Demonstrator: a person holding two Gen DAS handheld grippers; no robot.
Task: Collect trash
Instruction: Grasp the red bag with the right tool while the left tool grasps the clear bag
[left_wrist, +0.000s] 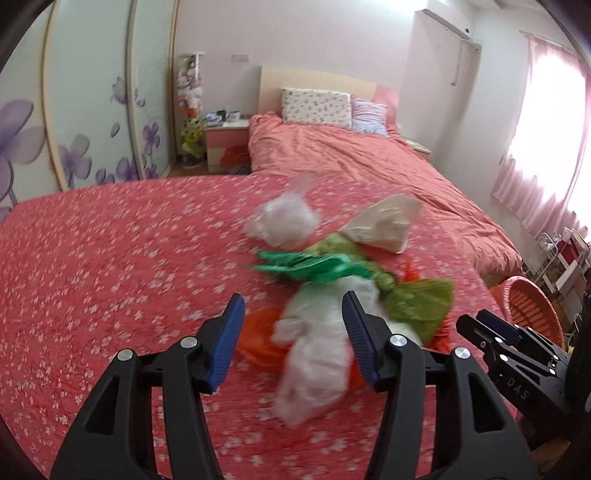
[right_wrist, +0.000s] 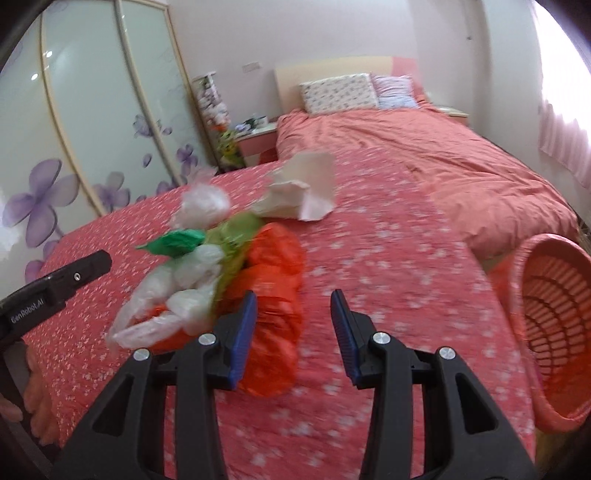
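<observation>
The left claw (left_wrist: 293, 343), nearest the lens, hangs spread apart over a white bag (left_wrist: 317, 362); the right claw (right_wrist: 293, 332) gapes beside the orange bag (right_wrist: 273, 288). The trash heap (left_wrist: 332, 273) lies mid-bed (left_wrist: 110, 258), with bare quilt from 9 o'clock. A basket (right_wrist: 554, 332) stands past the bed's 3 o'clock edge.

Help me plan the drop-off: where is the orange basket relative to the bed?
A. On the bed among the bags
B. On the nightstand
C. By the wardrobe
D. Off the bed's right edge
D: the orange basket sits beyond the bed on its right side, apart from the pile of bags.
</observation>
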